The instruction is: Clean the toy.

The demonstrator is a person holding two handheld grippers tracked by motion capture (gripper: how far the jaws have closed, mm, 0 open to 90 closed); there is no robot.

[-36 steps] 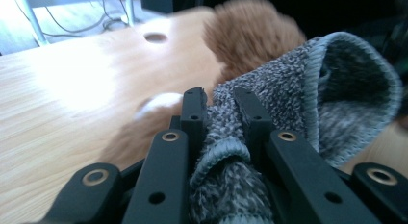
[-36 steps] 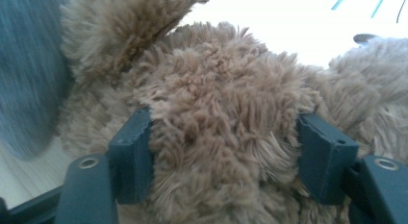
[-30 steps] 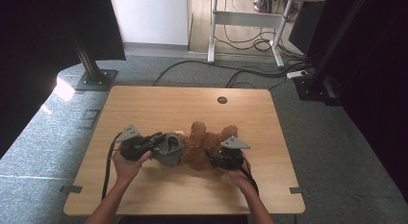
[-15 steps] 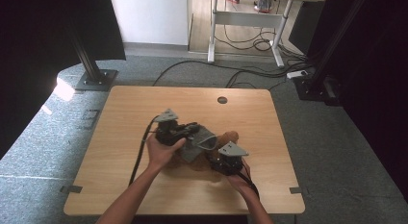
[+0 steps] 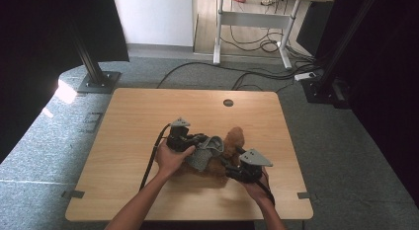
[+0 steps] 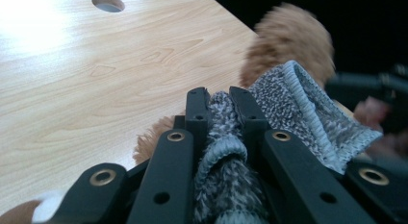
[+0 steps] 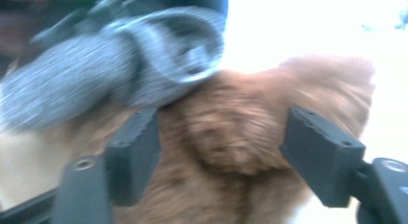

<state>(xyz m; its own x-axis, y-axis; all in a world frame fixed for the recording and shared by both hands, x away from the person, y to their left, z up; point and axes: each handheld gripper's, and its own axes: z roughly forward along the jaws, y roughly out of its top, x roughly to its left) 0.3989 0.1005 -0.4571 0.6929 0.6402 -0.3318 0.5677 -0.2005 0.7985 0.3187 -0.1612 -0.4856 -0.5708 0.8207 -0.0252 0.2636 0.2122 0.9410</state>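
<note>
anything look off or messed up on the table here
Nothing looks spilled or damaged. The brown plush toy lies on the wooden table with a grey knitted garment bunched over it. The left gripper is shut on that garment, and the right gripper is open around the plush. Its view is blurred.

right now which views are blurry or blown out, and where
Right gripper view: motion blur smears the grey knitted sock and brown furry plush toy, with the top right washed out white. Left gripper view: glare whitens the light wooden table at top left; the gripped sock is sharp. High view: evenly lit.
</note>
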